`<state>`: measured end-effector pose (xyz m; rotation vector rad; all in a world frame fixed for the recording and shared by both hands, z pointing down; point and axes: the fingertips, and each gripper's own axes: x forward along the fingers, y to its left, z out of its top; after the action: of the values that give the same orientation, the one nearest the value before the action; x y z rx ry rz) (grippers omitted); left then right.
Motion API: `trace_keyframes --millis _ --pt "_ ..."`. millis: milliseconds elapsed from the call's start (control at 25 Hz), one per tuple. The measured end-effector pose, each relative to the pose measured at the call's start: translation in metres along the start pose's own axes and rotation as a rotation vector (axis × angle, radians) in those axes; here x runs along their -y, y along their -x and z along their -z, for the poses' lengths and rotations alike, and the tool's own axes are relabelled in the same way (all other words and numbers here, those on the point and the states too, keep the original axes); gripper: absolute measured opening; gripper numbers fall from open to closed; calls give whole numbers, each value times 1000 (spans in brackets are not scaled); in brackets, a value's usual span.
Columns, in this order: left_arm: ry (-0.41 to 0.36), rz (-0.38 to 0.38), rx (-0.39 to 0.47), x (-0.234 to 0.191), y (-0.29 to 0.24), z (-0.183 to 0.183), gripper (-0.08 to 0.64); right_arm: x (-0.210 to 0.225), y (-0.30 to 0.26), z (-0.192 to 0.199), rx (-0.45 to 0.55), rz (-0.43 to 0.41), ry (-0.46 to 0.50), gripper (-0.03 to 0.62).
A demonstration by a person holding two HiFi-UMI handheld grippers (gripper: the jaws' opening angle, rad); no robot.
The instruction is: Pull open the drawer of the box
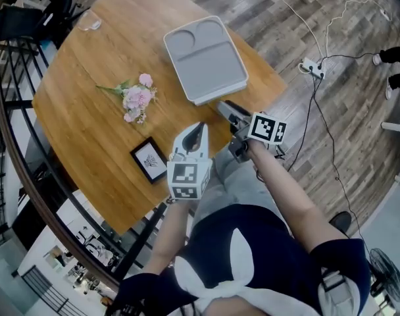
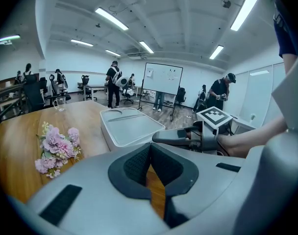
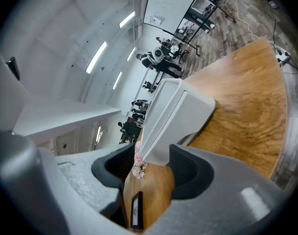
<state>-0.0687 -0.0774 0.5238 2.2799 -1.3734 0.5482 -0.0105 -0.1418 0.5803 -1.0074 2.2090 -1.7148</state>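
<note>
- The right tongs [image 3: 151, 153] are spread, with the near corner of the box [image 3: 176, 111] between the pads. A sliver of gap shows at one pad; whether the other touches is hard to tell.
- The left tongs [image 2: 149, 148] are pressed together at the tips and empty, with only a wedge of the table [image 2: 16, 146] showing behind them.
- In the head view the right tongs [image 1: 225, 108] reach the near edge of the box [image 1: 206, 58]. The left tongs [image 1: 197, 131] hang beside them, apart from the box.
- The box lies flat on the table [image 1: 88, 124], close to the rim nearest the person.
- From above the drawer cannot be picked out. Only the right gripper view shows a seam along the box's side, and I cannot tell whether the drawer is out.
- Only the left gripper view shows the right tongs from the side, with their marker cube [image 2: 215, 116].
- The flowers [image 1: 137, 101] and a picture frame [image 1: 149, 158] lie left of the box, well apart from it. The right gripper view cuts the frame off.
</note>
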Motion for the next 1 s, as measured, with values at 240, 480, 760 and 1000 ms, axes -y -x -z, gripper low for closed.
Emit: trace_keyframes --millis 240,480,760,1000 --pt "10 -1 -18 -5 -5 8 17 17 -11 -1 -7 16 -41 219" --pt "20 -8 -36 -10 -8 16 17 34 -19 -2 7 18 -130 220" --pt "18 -19 -40 -16 -9 19 17 41 -25 -2 15 -13 -192 221" --pt "22 -30 -40 -22 -7 18 17 44 -26 1 33 -30 -264 221"
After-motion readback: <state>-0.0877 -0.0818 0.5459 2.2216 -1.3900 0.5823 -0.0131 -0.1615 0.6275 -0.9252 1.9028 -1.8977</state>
